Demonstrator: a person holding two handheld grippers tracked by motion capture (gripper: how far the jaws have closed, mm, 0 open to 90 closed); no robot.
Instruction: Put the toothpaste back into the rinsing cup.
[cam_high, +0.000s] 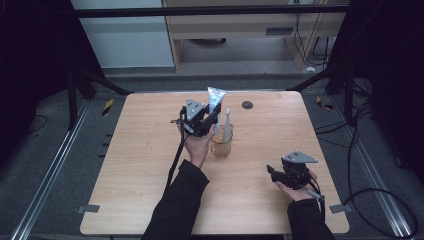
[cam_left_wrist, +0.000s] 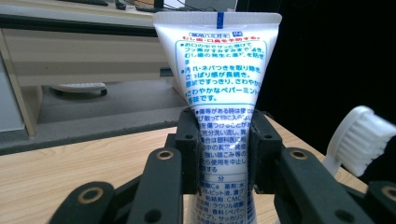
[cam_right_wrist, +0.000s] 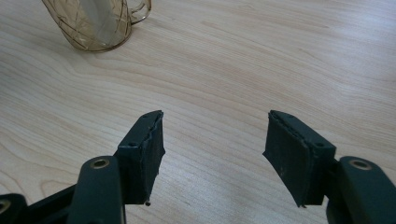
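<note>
A white toothpaste tube (cam_left_wrist: 219, 70) with blue and red print stands upright, crimped end up, pinched between the two black jaws of my left gripper (cam_left_wrist: 223, 149). From above, that gripper (cam_high: 200, 120) holds the tube (cam_high: 215, 98) just over an amber glass mug (cam_high: 221, 145). A white toothbrush (cam_high: 227, 125) stands in the mug, and its bristled head (cam_left_wrist: 357, 140) sits to the right of the tube. My right gripper (cam_right_wrist: 215, 154) hovers low over bare wood with its jaws wide apart and nothing between them; it is at the front right of the table (cam_high: 287, 175).
The wooden table (cam_high: 145, 165) has a small black round hole (cam_high: 247, 105) near its far edge. The mug (cam_right_wrist: 93, 23) is at the top left of the right gripper view. Black cables trail from both grippers. Shelving and cables lie beyond the table.
</note>
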